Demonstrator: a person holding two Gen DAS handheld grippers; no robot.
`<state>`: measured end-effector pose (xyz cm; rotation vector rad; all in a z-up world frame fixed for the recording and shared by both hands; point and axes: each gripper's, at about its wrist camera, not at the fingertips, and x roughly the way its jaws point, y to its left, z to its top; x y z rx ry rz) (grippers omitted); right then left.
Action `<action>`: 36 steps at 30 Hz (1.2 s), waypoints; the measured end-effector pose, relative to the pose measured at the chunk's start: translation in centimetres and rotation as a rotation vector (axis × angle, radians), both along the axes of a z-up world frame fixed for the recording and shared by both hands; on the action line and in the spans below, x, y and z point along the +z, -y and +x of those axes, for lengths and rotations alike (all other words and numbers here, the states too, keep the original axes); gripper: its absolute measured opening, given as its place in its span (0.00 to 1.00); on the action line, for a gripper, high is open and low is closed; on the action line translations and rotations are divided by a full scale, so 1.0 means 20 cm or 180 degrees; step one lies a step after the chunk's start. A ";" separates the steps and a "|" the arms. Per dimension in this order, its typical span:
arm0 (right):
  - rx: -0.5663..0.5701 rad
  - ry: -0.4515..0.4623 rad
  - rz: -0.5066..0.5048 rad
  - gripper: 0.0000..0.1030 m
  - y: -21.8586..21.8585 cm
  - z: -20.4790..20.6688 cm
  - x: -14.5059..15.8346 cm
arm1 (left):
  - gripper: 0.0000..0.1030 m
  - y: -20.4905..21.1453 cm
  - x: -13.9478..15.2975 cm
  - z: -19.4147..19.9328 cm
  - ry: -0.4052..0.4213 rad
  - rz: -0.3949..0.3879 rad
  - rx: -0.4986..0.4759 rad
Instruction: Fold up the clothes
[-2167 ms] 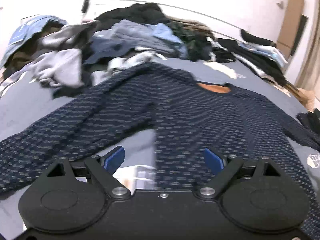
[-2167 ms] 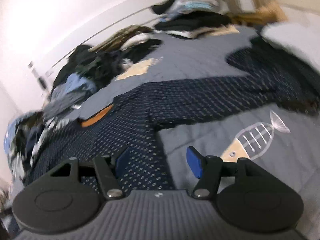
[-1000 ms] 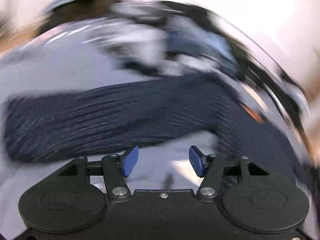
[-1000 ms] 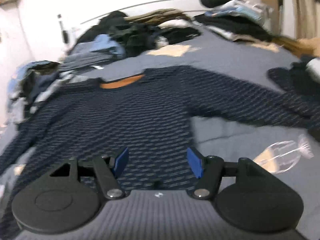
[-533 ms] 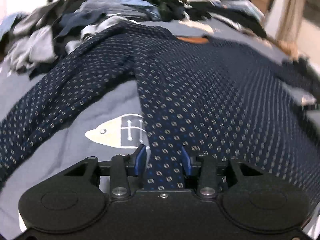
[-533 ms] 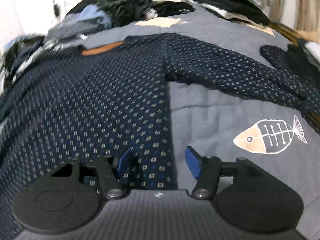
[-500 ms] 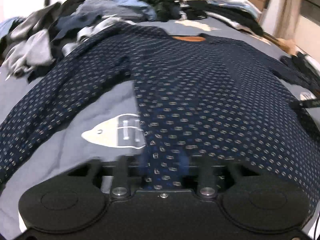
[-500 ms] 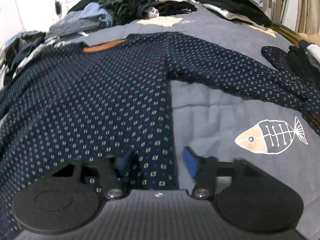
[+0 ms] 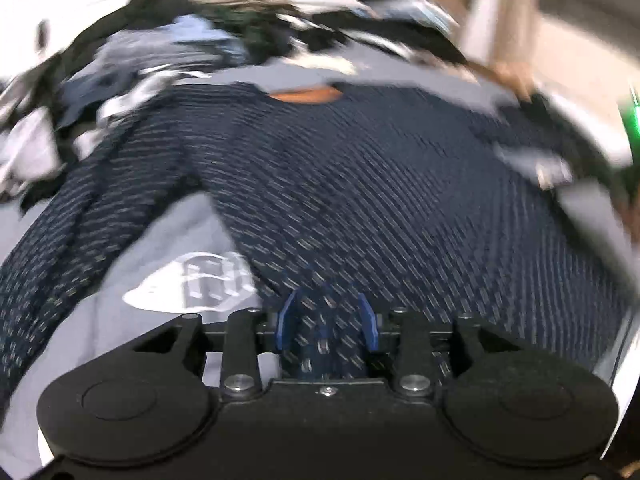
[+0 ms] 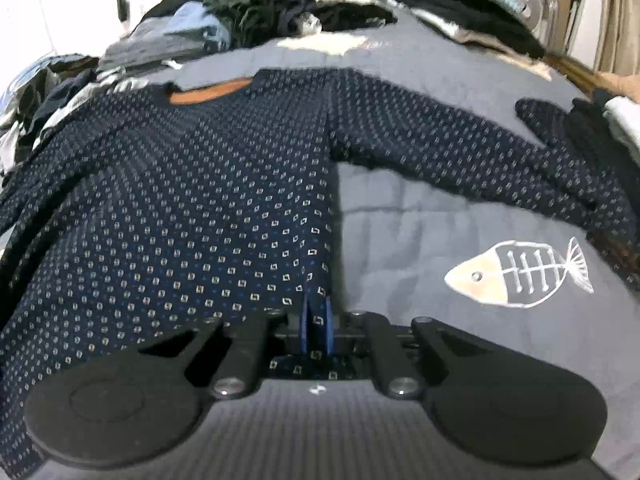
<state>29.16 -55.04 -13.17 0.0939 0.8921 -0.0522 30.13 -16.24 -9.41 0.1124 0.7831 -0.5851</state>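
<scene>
Sweater [image 10: 180,208] hem pinched in both hand-held grippers, right [image 10: 316,324] just closing tight, left [image 9: 327,326] looser; fish print [image 10: 520,272] sharp only at right.

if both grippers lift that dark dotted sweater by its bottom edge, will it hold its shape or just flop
Probably flop. The sweater is a soft knit lying flat on the bed, bunched between the left gripper and pinched in the right gripper. Its long sleeves would likely trail. It should not slip easily.
</scene>
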 end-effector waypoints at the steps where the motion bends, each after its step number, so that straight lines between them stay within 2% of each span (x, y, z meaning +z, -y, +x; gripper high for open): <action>1: 0.0003 -0.0005 0.0008 0.10 0.00 0.00 0.00 | 0.34 -0.06 0.02 0.04 -0.0043 -0.0084 0.0092; 5: 0.0046 -0.0015 0.0113 0.13 0.02 -0.01 0.01 | 0.34 -0.23 0.05 0.04 -0.0159 -0.0164 0.0156; 7: 0.0086 -0.0032 0.0198 0.15 0.04 -0.03 0.02 | 0.34 -0.31 0.05 -0.05 -0.0195 -0.0132 0.0103; 9: 0.0166 0.0003 0.0253 0.20 0.05 -0.09 0.03 | 0.35 -0.35 0.05 -0.18 -0.0118 -0.0061 0.0029; 11: 0.0250 0.0051 0.0179 0.28 0.05 -0.18 0.05 | 0.42 -0.36 0.03 -0.31 0.0042 0.0124 0.0004; 13: 0.0329 0.0115 0.0034 0.42 0.03 -0.29 0.08 | 0.45 -0.31 0.02 -0.44 0.0218 0.0353 -0.0093; 15: 0.0349 0.0211 -0.0088 0.47 0.01 -0.39 0.12 | 0.45 -0.27 0.02 -0.56 0.0401 0.0540 -0.0186; 18: 0.0256 0.0389 -0.0024 0.53 -0.01 -0.54 0.14 | 0.47 -0.23 0.01 -0.70 0.0706 0.0784 -0.0219; 21: 0.0145 0.0485 0.0020 0.55 -0.03 -0.70 0.11 | 0.53 -0.21 -0.03 -0.81 0.1001 0.1065 -0.0217; 22: 0.0141 0.0494 -0.0022 0.55 -0.03 -0.74 0.10 | 0.54 -0.21 -0.05 -0.84 0.1029 0.1148 -0.0236; 27: 0.0228 0.0465 -0.0513 0.55 -0.09 -0.89 0.01 | 0.54 -0.17 -0.16 -0.95 0.1261 0.1547 -0.0360; 29: 0.0244 0.0458 -0.0585 0.55 -0.10 -0.93 -0.01 | 0.54 -0.15 -0.19 -0.99 0.1376 0.1641 -0.0404; 36: 0.0249 0.0411 -0.0857 0.55 -0.10 -1.04 -0.07 | 0.54 -0.15 -0.24 -0.93 0.1427 0.1984 -0.0326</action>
